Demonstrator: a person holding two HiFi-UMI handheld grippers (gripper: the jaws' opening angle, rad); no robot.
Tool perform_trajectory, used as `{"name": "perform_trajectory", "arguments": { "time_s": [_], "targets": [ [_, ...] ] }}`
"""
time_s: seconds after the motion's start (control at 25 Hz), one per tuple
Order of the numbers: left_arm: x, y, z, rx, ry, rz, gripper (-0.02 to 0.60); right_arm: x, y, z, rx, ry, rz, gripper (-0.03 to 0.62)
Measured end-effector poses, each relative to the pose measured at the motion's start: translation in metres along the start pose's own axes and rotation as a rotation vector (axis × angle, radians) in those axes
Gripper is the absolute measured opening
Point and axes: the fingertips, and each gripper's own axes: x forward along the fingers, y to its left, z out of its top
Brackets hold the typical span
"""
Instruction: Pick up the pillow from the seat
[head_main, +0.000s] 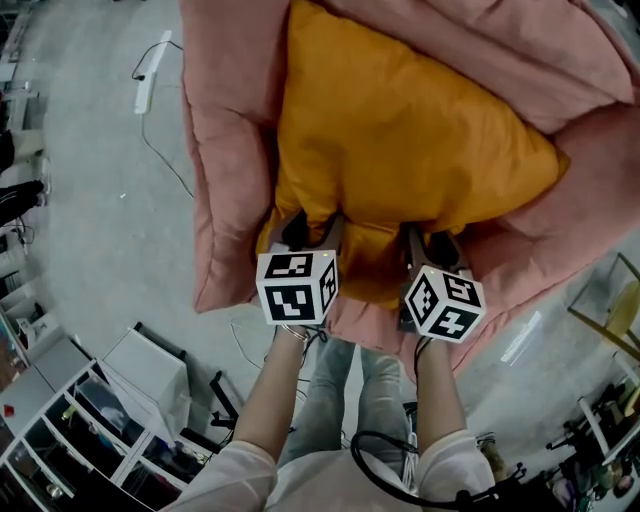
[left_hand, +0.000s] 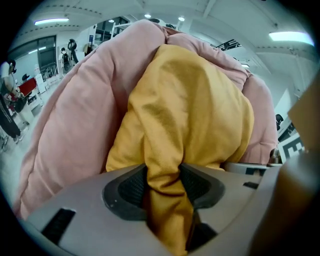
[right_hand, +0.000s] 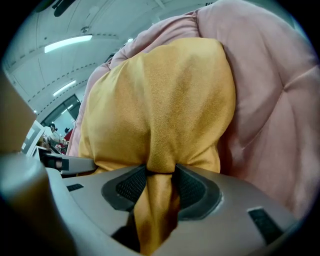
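Grey floor (head_main: 90, 200) fills frame left, with white shelving (head_main: 60, 440) at lower left; a pink padded seat (head_main: 230, 150) spans the top, and the orange pillow (head_main: 400, 140) lies in it at centre. The left gripper (head_main: 312, 232), lower centre-left, has its jaws pinched on a fold of the pillow's near edge. The right gripper (head_main: 428, 240), near it to the right, clamps another fold the same way.

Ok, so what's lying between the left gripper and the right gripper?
In the head view, only the near edge of the orange pillow runs between the left gripper and the right gripper; each is clamped on a fold of it.
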Motion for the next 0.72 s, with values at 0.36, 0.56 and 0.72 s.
{"name": "perform_trajectory", "arguments": {
  "time_s": [0.36, 0.56, 0.72],
  "targets": [
    [-0.01, -0.007, -0.002, 0.0, -0.007, -0.032, 0.102, -0.006, 0.01, -0.002, 0.024, 0.003, -0.006, 0.086],
    [-0.018, -0.011, -0.006, -0.042, -0.023, -0.06, 0.063, -0.01, 0.013, -0.006, 0.036, 0.004, 0.016, 0.049],
    [-0.027, -0.012, -0.005, -0.047, -0.039, -0.052, 0.05, -0.019, 0.017, -0.005, 0.036, -0.01, 0.02, 0.042]
  ]
}}
